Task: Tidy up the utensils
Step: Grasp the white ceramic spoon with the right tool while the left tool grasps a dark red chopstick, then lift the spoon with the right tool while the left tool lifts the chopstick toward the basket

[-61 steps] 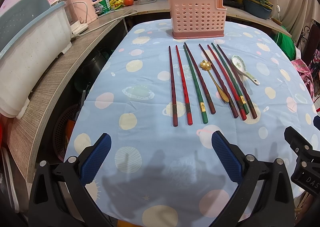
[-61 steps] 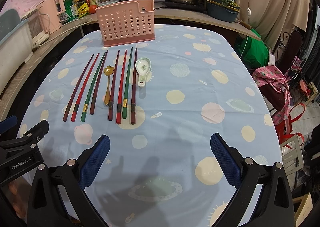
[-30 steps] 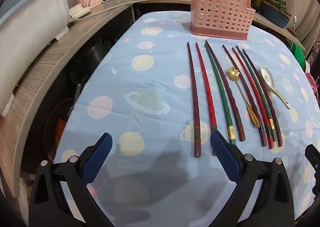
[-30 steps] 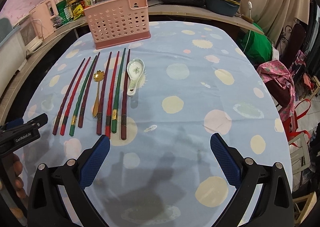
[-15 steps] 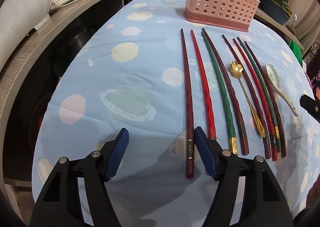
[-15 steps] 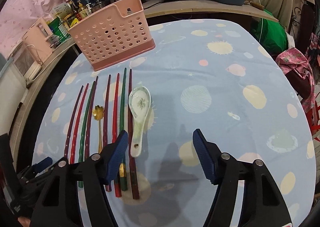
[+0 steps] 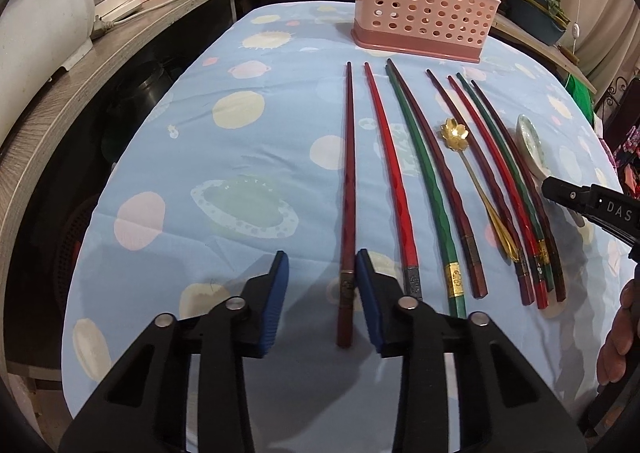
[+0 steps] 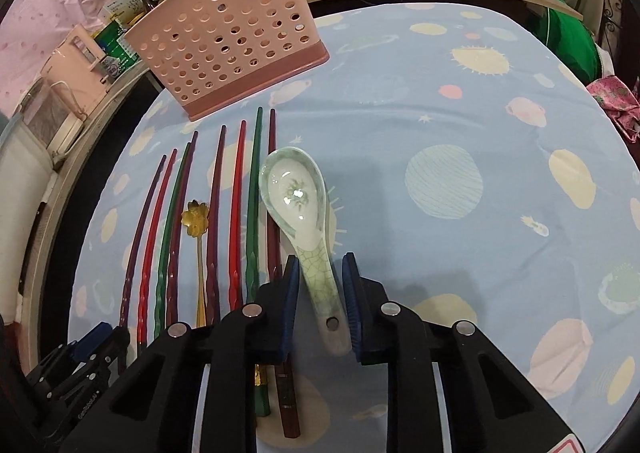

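Eight chopsticks and two spoons are laid out in a row on the blue spotted tablecloth (image 7: 240,141), all pointing roughly toward the pink perforated utensil basket (image 7: 424,9) at the far end; that's the left wrist view. The left gripper (image 7: 320,285) is down at the near end of the row with its jaws closing; the leftmost dark brown chopstick (image 7: 349,173) runs between the blue pads, its thick end sitting right by the right-hand pad, while the left pad is apart from it, so no pinch yet. Next over are a red chopstick (image 7: 390,169), a green one and the rest, with the little gold flower spoon (image 7: 476,177) lying among them; the tip of the other gripper pokes in at the right edge.

From the right wrist view, the right gripper (image 8: 320,293) is straddling the handle of the pale green ceramic spoon (image 8: 300,205), jaws closing; there looks to be a thin gap on both sides of the handle, so it's not clamped as far as I can tell. The spoon lies flat on the cloth just right of the last chopstick, bowl facing up and aimed toward the basket.
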Tool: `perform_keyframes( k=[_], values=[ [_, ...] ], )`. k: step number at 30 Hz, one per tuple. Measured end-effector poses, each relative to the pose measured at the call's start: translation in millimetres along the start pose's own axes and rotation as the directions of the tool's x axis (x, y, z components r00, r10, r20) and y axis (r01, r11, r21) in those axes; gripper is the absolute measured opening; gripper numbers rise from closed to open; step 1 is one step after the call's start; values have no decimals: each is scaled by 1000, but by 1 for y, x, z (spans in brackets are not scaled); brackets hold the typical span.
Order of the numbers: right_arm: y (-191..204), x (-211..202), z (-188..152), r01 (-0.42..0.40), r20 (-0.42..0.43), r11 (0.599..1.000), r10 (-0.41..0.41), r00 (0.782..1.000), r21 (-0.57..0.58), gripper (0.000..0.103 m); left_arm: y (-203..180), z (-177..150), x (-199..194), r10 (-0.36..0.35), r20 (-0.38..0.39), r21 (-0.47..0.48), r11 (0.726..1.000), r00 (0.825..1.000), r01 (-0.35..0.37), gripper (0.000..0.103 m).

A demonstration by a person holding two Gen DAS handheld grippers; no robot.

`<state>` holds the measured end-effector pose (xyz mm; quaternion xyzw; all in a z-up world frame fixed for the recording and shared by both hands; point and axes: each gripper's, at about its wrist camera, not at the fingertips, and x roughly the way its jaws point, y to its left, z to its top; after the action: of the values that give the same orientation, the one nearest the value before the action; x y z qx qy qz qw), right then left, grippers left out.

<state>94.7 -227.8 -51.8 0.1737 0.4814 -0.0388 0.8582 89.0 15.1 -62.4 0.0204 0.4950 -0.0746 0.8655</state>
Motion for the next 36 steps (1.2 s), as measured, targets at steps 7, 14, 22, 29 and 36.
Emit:
perform_keyframes(
  k=[7, 14, 22, 29, 36],
  values=[
    [-3, -8, -6, -15, 8, 1000, 15, 1000, -2, 13, 1, -1, -2, -16, -6, 0, 1000, 1000, 16, 8],
    [-8, -30, -19, -7, 28, 1000, 7, 1000, -8, 13, 3, -4, -15, -23, 10, -12, 1000, 1000, 23, 7],
    [-18, -53, -41, 25, 55, 1000, -24, 998, -19, 13, 8, -11, -36, -24, 41, -25, 999, 999, 25, 7],
    [-36, -52, -64, -6, 15, 999, 5, 1000, 39, 16, 6, -25, -34, -21, 17, -14, 1000, 1000, 22, 7],
    [-44, -64, -69, -40, 40, 997, 37, 998, 70, 16, 6, -33, -32, -14, 7, -13, 1000, 1000, 14, 7]
  ],
)
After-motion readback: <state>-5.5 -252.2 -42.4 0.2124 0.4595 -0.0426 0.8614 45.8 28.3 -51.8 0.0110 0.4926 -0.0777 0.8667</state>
